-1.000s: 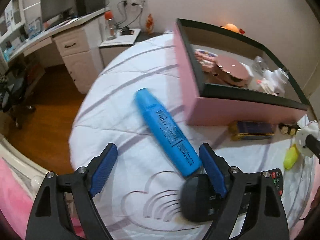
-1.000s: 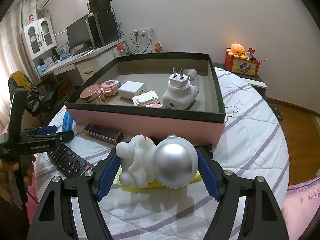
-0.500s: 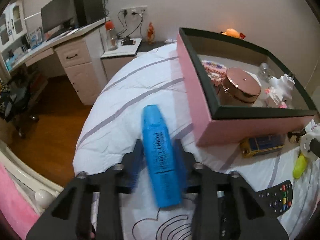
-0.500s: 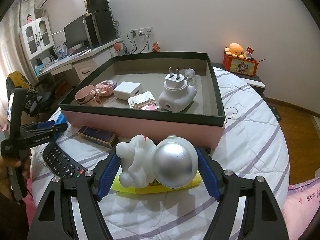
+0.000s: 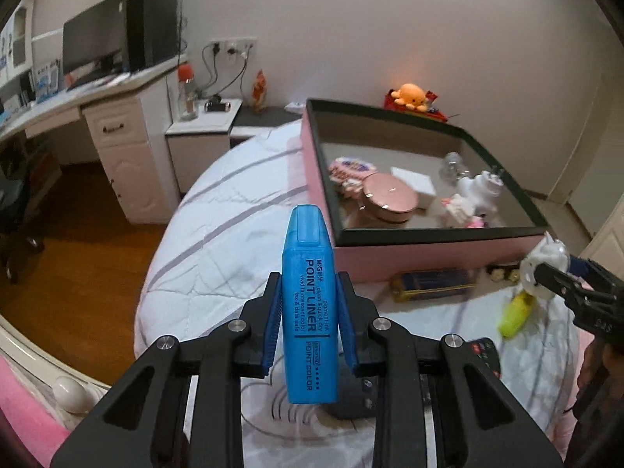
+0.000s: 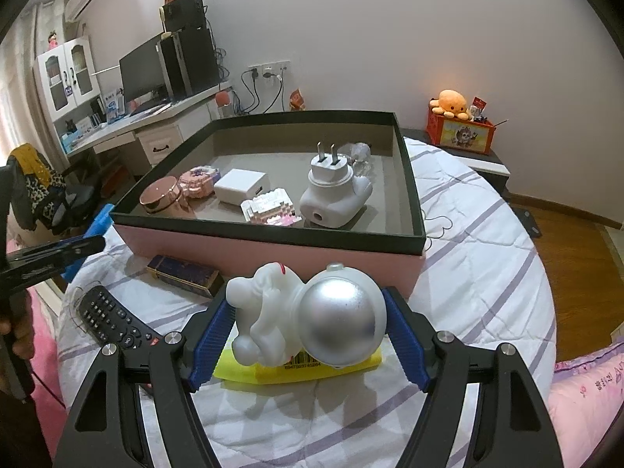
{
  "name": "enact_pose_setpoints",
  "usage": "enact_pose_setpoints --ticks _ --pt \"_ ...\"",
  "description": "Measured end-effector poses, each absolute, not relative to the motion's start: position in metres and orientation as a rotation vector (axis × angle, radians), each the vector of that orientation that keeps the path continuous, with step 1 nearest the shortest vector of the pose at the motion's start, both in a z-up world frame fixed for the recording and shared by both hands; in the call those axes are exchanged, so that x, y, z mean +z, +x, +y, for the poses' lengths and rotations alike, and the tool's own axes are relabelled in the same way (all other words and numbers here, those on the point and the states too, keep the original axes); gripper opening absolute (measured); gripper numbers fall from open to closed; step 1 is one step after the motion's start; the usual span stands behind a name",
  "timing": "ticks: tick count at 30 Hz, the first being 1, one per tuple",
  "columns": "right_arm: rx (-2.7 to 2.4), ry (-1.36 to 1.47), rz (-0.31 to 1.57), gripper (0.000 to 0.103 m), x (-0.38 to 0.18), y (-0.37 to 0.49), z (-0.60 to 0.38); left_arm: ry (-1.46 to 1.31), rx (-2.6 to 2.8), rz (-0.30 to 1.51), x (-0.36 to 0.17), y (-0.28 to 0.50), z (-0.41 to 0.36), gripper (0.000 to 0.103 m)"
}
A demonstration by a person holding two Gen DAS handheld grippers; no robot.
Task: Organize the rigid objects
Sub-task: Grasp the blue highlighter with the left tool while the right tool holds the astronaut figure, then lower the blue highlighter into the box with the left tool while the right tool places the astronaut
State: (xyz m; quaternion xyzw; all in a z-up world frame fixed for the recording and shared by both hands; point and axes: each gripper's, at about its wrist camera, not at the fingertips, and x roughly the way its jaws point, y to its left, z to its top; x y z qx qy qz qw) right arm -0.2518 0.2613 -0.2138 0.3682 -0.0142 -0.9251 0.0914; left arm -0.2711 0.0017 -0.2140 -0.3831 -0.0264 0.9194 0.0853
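- Currently our left gripper (image 5: 308, 314) is clamped on the highlighter (image 5: 310, 304), held off the bed just left of the box (image 5: 436, 251).
- We judge the highlighter light, stiff, smooth plastic; its flat sides suit the pads, and the mid-barrel hold looks secure.
- Our right gripper (image 6: 308, 337) is clamped on the astronaut (image 6: 312, 319), over a yellow item (image 6: 296, 370) on the bed, just in front of the box.
- Astronaut is probably hollow and light, but the round glossy helmet could slip; one pad sits on it, the other on the legs.
- Left view shows the highlighter label and the floor beside the bed.
- Right view alone shows the remote (image 6: 113, 318) whole, the plug (image 6: 335, 191) and the box's full interior.
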Motion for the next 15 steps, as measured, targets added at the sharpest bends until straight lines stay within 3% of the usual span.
enact_pose_setpoints --ticks 15 --pt "-2.863 0.764 -0.033 0.076 -0.153 -0.207 0.256 -0.813 2.73 0.025 -0.139 -0.209 0.037 0.027"
